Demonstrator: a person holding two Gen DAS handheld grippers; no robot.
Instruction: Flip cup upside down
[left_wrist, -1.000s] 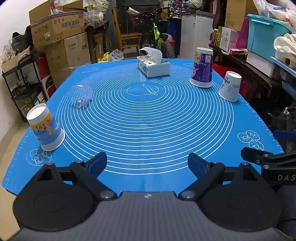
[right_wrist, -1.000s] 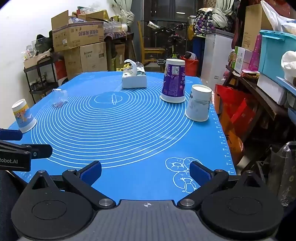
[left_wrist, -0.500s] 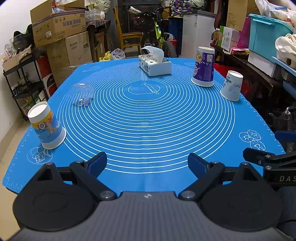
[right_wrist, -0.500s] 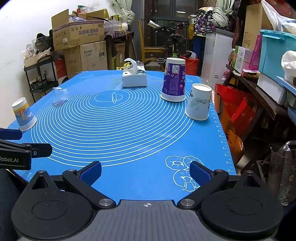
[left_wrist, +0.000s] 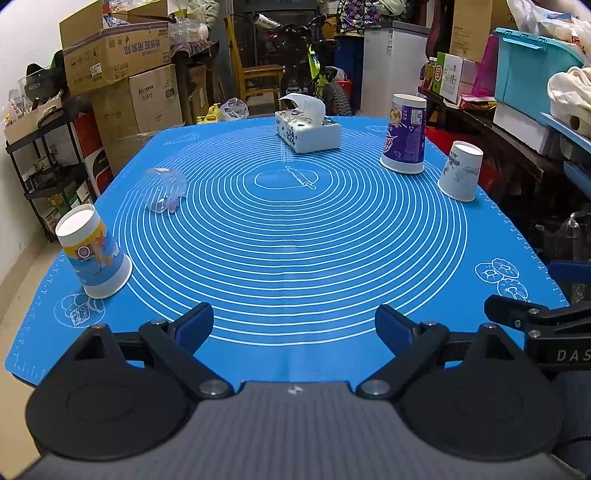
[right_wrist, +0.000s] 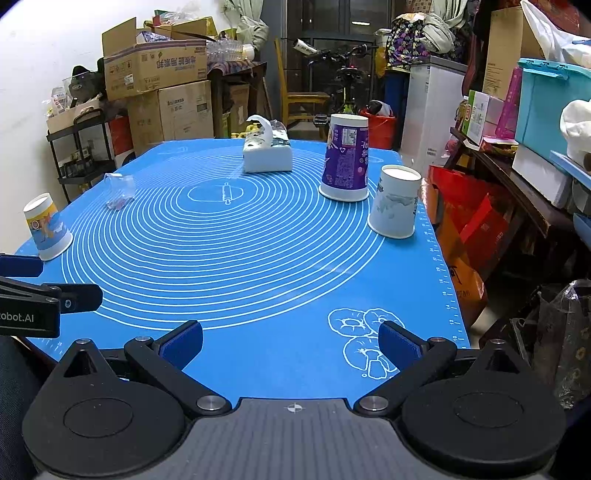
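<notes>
Both tongs sit at the near edge of the counter with their blue-padded jaws spread wide and nothing between them: we see the left tongs and the right tongs hovering over the blue silicone baking mat that covers the counter. We find four cups on the mat. At the left edge a blue-and-yellow printed paper cup stands mouth down. Beyond it a clear plastic cup lies on its side, well apart from both tongs. At the far right a tall purple paper cup and, just beside it, a white paper cup with grey print both stand mouth down. A white tissue box with blue print rests at the far middle of the mat.
</notes>
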